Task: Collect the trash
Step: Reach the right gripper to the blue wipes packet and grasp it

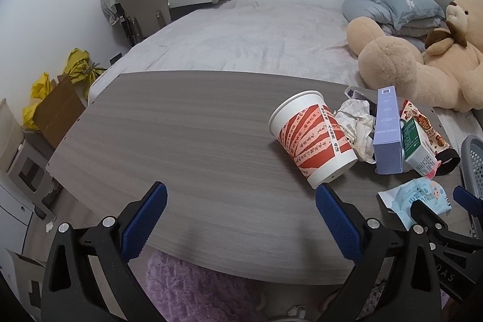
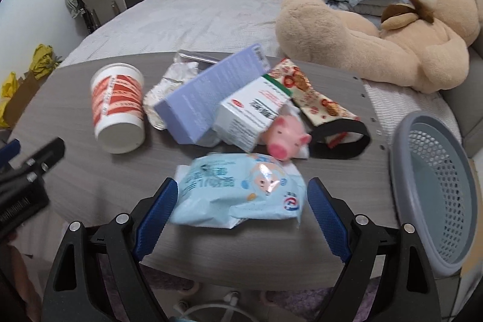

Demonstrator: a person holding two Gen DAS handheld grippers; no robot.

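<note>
A heap of trash lies on the wooden table [image 1: 187,141]: a red-and-white paper cup [image 1: 314,141] [image 2: 119,107] on its side, crumpled paper [image 1: 356,125] [image 2: 169,92], a lilac box [image 1: 388,132] [image 2: 205,92], a white-and-green carton [image 2: 253,110] [image 1: 418,147] and a light blue wipes packet [image 2: 238,192] [image 1: 416,198]. My right gripper [image 2: 241,210] is open, its fingers on either side of the packet without touching it. My left gripper [image 1: 241,216] is open over bare table, just short of the cup.
A grey mesh basket [image 2: 434,195] [image 1: 474,162] stands at the table's right edge. A pink toy pig [image 2: 286,138] and a patterned pouch [image 2: 320,101] lie in the heap. Behind are a bed with a big teddy bear [image 2: 377,32] and pillows.
</note>
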